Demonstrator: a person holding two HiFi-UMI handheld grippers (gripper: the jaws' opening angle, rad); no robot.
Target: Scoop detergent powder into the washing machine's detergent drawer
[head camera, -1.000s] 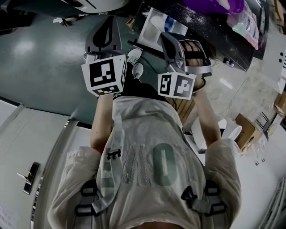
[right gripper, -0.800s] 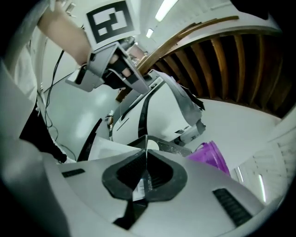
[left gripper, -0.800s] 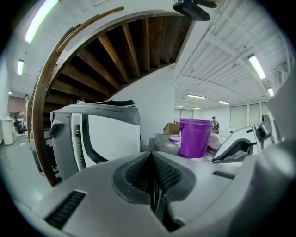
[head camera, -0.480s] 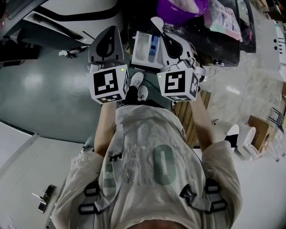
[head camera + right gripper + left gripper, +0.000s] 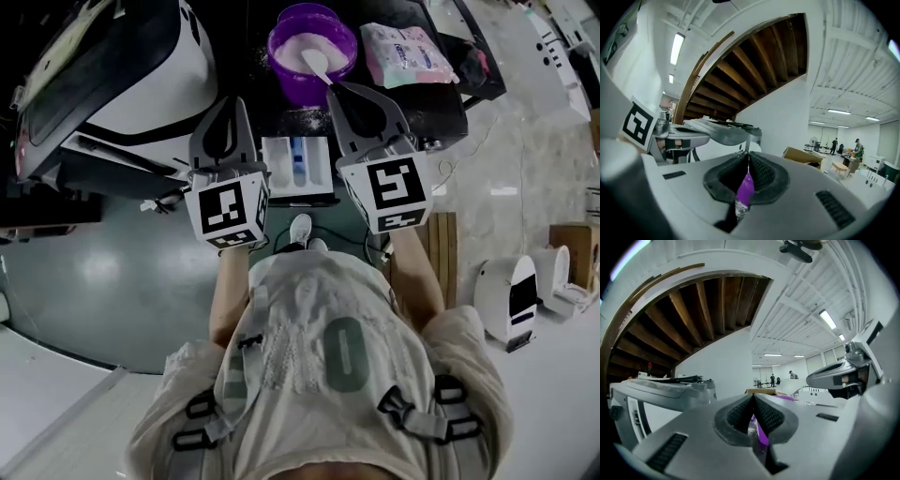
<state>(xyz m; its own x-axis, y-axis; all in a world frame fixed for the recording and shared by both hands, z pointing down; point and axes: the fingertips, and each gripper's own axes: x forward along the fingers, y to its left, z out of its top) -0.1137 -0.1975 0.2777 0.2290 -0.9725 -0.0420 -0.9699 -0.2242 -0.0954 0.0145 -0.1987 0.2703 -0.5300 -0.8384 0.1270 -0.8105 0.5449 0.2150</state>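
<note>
Purple tub [image 5: 291, 84] of white powder [image 5: 339, 52], scoop [image 5: 315, 62] resting inside, stands on the dark counter [image 5: 441, 98] just behind the pulled-out detergent drawer [image 5: 298, 169], presumably for a short carry; left gripper [image 5: 228, 108] and right gripper [image 5: 345, 94] hover nearby, jaws together, empty.

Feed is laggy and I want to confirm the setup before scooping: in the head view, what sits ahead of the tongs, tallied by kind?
Purple tub of powder: 1
White scoop: 1
Detergent drawer: 1
Soft pack: 1
Washing machine: 1
Total: 5
</note>
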